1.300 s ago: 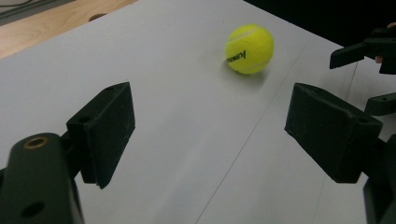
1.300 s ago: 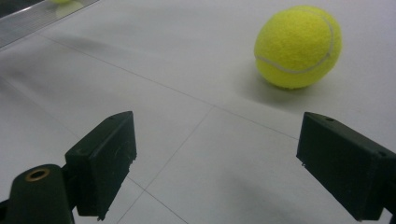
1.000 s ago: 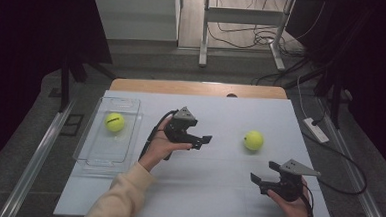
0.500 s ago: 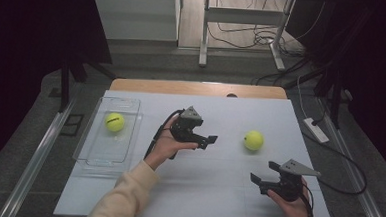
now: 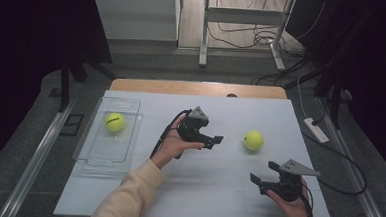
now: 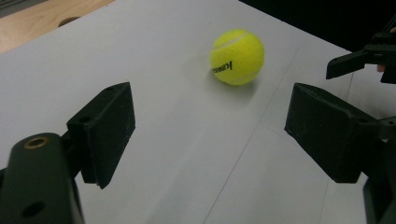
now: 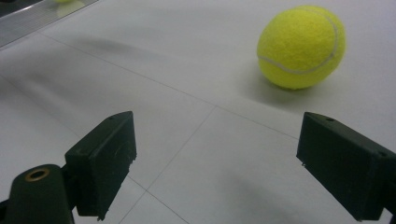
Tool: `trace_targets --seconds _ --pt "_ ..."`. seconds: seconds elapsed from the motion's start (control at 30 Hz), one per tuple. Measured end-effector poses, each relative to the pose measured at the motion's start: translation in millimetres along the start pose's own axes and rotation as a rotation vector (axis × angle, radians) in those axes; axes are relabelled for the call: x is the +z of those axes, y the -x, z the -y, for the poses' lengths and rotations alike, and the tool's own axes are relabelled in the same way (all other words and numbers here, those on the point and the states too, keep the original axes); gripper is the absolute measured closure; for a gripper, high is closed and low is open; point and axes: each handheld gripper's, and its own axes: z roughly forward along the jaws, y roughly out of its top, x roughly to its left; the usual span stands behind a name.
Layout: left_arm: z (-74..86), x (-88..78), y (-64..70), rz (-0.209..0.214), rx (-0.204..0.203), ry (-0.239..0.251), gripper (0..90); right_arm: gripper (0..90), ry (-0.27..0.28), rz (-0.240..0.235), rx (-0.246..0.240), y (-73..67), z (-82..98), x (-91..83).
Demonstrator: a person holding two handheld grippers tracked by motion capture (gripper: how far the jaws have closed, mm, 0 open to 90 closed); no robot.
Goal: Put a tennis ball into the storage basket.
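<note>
On the table [image 5: 202, 189] lie two tennis balls [image 5: 253, 140] (one in the tray [image 5: 93, 156]); two grippers [image 5: 218, 139], both empty, jaws apart.

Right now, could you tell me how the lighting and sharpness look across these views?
High view: dim, dark surroundings, table evenly lit, mildly soft. Left gripper view: tennis ball sharp, soft shadow beneath, jaws slightly blurred. Right gripper view: the ball mildly soft, faint shadow below.

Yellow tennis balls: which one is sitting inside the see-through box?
The yellow tennis ball on the left sits inside the clear plastic tray. The other yellow tennis ball lies on the bare white table.
</note>
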Motion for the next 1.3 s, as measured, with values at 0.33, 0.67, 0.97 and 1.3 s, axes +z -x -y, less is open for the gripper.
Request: trace_targets --seconds 0.33,0.67,0.97,1.3 --pt "-2.1 8.0 0.7 0.004 0.002 -0.015 16.7 11.5 -0.004 0.002 -0.001 -0.1 -0.1 0.7" --pt "-4.3 20.0 0.2 0.008 0.001 -0.033 16.7 11.5 -0.002 -0.002 0.004 0.3 0.1 0.6" --pt "-7.7 29.0 -0.3 0.014 0.0 -0.032 16.8 11.5 -0.001 -0.013 0.006 2.1 0.4 1.3" --pt "-14.0 37.3 2.7 0.02 -0.009 -0.029 16.9 11.5 -0.003 -0.026 0.002 0.8 -0.6 3.9"
